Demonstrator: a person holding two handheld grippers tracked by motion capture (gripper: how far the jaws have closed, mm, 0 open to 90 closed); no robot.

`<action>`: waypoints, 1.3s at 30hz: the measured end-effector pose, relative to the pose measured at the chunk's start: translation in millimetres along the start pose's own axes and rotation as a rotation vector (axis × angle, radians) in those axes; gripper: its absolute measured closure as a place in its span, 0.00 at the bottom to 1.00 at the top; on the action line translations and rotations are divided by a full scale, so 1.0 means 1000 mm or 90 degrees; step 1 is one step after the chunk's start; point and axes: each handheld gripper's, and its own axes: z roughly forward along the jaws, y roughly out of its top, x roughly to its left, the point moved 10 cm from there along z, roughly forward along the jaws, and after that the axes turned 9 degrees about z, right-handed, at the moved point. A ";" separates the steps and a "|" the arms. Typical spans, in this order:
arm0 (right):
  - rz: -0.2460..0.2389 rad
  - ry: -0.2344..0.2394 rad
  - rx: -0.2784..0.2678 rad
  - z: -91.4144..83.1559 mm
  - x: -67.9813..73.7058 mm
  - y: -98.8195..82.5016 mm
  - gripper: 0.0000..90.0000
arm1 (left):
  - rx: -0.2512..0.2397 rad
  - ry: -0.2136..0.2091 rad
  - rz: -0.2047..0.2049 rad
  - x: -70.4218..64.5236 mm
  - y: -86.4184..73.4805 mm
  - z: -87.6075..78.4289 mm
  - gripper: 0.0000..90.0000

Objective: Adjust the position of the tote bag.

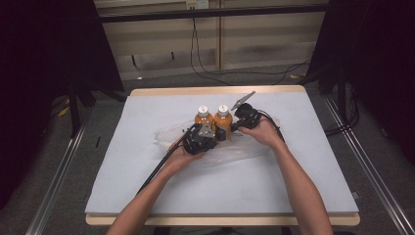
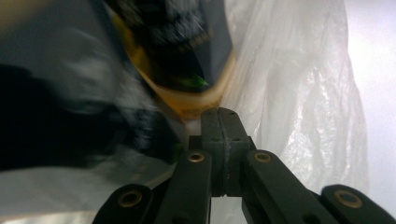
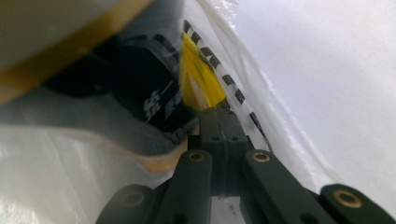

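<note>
White surface (image 1: pixel 147 147) carries two upright orange bottles (image 1: pixel 204 119) mid-table, caps up, on a clear plastic bag (image 1: pixel 235 149). My left tongs (image 2: pixel 223 122) and right tongs (image 3: pixel 219 122) are both pressed together, pinching bag film.

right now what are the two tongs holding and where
Both pairs of tongs, left and right, are shut on the clear plastic bag beside the two orange bottles; which part of the bag cannot be told.
</note>
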 end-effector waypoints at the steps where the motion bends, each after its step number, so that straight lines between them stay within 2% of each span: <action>1: 0.008 0.000 0.002 0.002 0.000 0.000 1.00 | 0.013 0.000 0.010 -0.001 -0.002 0.001 1.00; 6: 0.019 -0.007 0.013 0.012 -0.002 0.000 1.00 | 0.011 -0.005 0.008 -0.005 -0.005 0.000 1.00; 13: 0.055 -0.011 0.017 0.019 -0.007 0.004 1.00 | 0.004 -0.021 0.012 -0.011 -0.008 -0.003 1.00; 14: 0.056 -0.023 0.021 0.019 -0.012 0.003 1.00 | 0.000 -0.025 0.008 -0.012 -0.008 -0.003 1.00; 18: 0.060 -0.028 0.025 0.022 -0.016 0.002 1.00 | -0.010 -0.039 -0.001 -0.014 -0.009 -0.005 1.00; 19: 0.061 -0.029 0.021 0.023 -0.017 0.003 1.00 | -0.008 -0.040 0.007 -0.015 -0.010 -0.006 1.00; 24: 0.064 -0.033 0.027 0.024 -0.018 0.005 1.00 | -0.014 -0.057 0.002 -0.021 -0.011 -0.008 1.00; 25: 0.064 -0.035 0.027 0.025 -0.018 0.006 1.00 | -0.018 -0.051 0.006 -0.021 -0.010 -0.008 1.00; 28: 0.075 -0.031 0.025 0.026 -0.019 0.008 1.00 | -0.018 -0.060 0.011 -0.024 -0.010 -0.009 1.00; 29: 0.090 -0.028 0.022 0.027 -0.020 0.009 1.00 | -0.017 -0.064 0.013 -0.026 -0.011 -0.010 1.00; 31: 0.089 -0.025 0.020 0.027 -0.021 0.009 1.00 | -0.031 -0.071 0.006 -0.029 -0.011 -0.010 1.00; 39: 0.107 -0.024 0.018 0.034 -0.029 0.019 1.00 | -0.023 -0.081 0.026 -0.037 -0.011 -0.014 1.00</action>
